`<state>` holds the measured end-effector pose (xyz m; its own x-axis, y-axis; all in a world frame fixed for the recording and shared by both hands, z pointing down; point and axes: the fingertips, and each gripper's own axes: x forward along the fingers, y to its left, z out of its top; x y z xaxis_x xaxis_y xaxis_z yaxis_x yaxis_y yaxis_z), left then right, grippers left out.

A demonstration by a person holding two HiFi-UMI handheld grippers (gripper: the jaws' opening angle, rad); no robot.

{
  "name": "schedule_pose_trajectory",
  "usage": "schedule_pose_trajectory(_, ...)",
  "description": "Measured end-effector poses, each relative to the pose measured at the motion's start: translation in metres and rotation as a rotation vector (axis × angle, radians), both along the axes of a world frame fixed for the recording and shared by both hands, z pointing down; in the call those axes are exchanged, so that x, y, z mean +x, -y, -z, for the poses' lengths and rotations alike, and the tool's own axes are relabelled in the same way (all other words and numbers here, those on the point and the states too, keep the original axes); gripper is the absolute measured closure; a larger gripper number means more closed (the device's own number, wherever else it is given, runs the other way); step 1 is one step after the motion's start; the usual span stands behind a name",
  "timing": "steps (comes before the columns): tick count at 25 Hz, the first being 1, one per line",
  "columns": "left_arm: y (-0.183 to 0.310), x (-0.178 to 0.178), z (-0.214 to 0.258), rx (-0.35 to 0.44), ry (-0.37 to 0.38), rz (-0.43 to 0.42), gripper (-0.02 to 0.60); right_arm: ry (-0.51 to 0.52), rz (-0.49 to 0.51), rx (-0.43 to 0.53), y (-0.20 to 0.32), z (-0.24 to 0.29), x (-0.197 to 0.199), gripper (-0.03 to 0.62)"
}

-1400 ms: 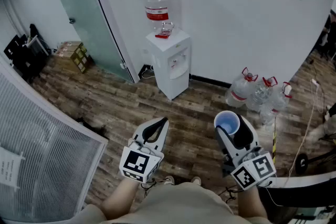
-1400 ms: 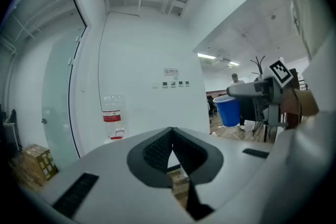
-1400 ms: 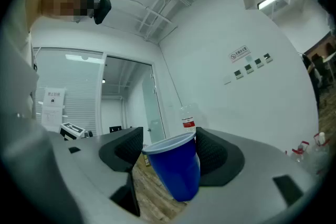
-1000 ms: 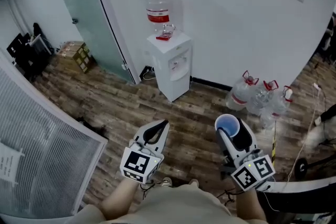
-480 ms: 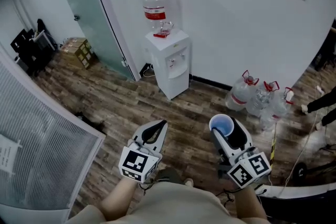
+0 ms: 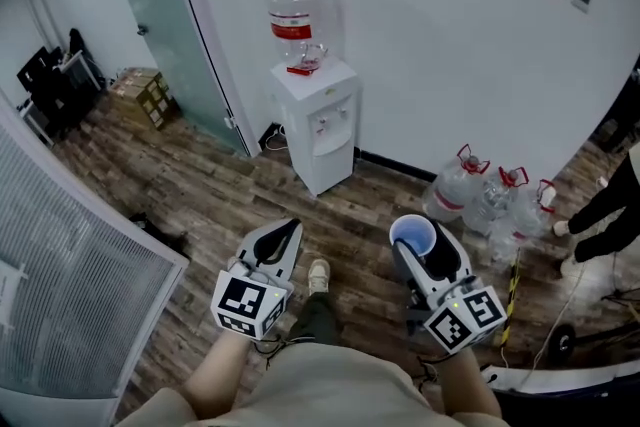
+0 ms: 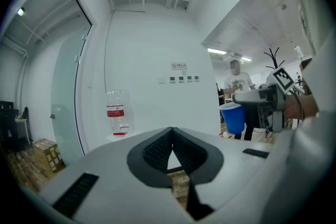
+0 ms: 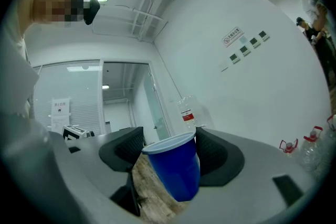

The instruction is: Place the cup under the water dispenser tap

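A blue cup (image 6: 413, 236) (image 8: 176, 168) sits tilted between the jaws of my right gripper (image 6: 420, 250) (image 8: 173, 155), which is shut on it. The cup also shows at the right of the left gripper view (image 7: 231, 117). A white water dispenser (image 6: 316, 123) with a clear bottle (image 6: 291, 8) on top stands against the far wall, a few steps ahead of both grippers. The bottle appears small in the gripper views (image 7: 116, 115) (image 8: 188, 113). My left gripper (image 6: 281, 243) (image 7: 172, 136) is shut with nothing in it, its jaw tips touching.
Several large water bottles (image 6: 487, 198) stand on the wooden floor right of the dispenser. A frosted glass door (image 6: 165, 25) is left of it, with boxes (image 6: 143, 95) beyond. A slatted panel (image 6: 70, 285) fills the near left. A person's legs (image 6: 605, 205) are at the far right.
The view has moved nearer to the dispenser. My right gripper with the cup has shifted slightly left. The person's foot now shows between the grippers.
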<state>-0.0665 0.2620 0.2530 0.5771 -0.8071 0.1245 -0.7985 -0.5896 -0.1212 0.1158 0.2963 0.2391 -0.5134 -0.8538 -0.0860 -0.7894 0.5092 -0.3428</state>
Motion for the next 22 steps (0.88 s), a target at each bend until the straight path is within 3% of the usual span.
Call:
schedule_pose_trajectory(10,0.098,-0.003,-0.016,-0.03,0.001,-0.02,0.577,-0.001,-0.013,-0.028,0.105,-0.015,-0.006,0.278)
schedule_pose_trajectory(22,0.276,-0.031,-0.021,-0.077,0.002,-0.076,0.577,0.035,-0.008,-0.044,0.287,-0.022,-0.048,0.278)
